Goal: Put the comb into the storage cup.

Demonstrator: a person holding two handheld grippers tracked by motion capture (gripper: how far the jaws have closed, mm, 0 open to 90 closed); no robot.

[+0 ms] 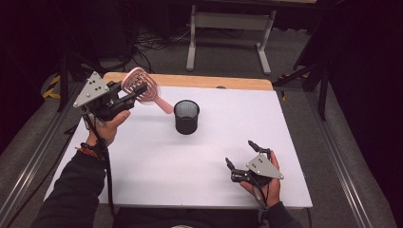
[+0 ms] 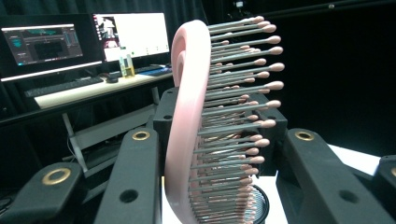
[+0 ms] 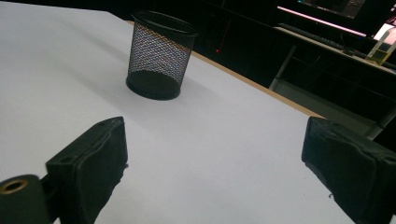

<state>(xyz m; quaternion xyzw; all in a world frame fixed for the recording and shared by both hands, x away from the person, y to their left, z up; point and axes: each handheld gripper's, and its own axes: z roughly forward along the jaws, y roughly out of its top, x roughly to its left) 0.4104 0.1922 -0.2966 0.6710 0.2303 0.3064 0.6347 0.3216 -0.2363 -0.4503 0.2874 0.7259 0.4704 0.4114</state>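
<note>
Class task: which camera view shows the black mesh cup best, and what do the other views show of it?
The right gripper view: the mesh cup stands whole and close, upright on the white table. The high view shows it small, from above. The left gripper view shows a sliver of its rim behind the pink hairbrush.

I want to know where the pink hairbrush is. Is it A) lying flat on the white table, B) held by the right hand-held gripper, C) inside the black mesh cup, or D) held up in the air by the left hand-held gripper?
D: the left hand-held gripper clamps the pink plastic hairbrush above the white table, beside the black wire-mesh cup.
</note>
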